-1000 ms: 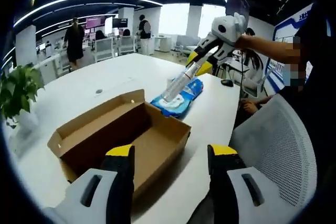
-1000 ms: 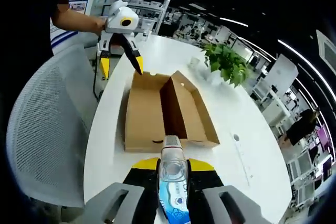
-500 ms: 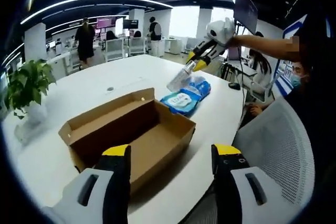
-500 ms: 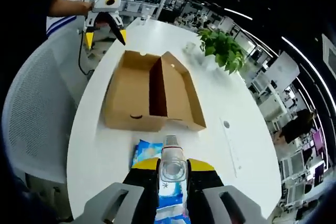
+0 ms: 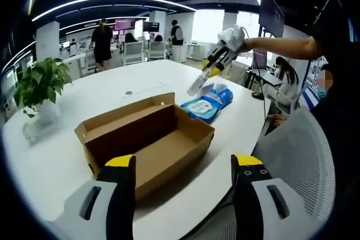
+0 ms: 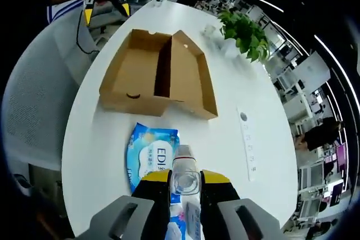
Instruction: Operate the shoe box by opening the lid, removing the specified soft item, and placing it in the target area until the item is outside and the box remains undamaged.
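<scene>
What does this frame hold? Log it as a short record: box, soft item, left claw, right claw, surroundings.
box: cardboard shoe box, lid open, empty inside, on white table
soft item: blue wipes pack lying on the table beside the box, outside it
left claw: open, holding nothing, near the box's end
right claw: shut on clear plastic bottle, above the wipes pack
surroundings: potted plant on the table, mesh chair alongside

- Brown cardboard shoe box [image 5: 147,139] [image 6: 156,75] stands open on the white worktop [image 5: 84,99] [image 6: 230,111], lid folded back flat beside it, inside bare
- Blue soft wipes pack [image 5: 204,107] [image 6: 151,155] lies flat on the worktop just beside the box, outside it
</scene>
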The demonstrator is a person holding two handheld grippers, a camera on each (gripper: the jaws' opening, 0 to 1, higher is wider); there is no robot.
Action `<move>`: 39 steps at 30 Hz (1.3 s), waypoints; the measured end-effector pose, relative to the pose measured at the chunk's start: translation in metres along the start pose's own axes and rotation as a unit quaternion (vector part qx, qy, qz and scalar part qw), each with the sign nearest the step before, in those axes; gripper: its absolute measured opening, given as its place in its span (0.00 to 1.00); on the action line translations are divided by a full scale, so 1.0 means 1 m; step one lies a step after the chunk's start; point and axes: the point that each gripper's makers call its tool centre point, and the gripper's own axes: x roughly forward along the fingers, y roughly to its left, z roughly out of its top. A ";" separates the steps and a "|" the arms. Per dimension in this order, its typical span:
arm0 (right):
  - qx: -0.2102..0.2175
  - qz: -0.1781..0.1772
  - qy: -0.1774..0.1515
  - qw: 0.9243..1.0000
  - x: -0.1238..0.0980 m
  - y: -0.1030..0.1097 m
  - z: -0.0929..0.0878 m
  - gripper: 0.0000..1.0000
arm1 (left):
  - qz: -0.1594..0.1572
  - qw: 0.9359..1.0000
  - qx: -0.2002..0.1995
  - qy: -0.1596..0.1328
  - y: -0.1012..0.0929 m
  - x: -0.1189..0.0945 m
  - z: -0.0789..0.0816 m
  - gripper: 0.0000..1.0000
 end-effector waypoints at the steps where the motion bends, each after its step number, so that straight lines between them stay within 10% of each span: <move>1: 0.001 0.001 0.001 1.000 0.001 -0.002 0.000 0.14 | 0.003 1.000 0.000 -0.002 0.000 -0.002 0.000 0.74; 19: -0.058 0.036 0.085 0.994 0.037 -0.019 -0.032 0.15 | 0.033 0.999 0.001 -0.002 0.006 -0.020 -0.005 0.81; 39: -0.035 0.069 0.102 0.992 0.065 -0.026 -0.040 0.15 | 0.043 0.999 -0.011 0.011 0.005 -0.024 -0.015 0.82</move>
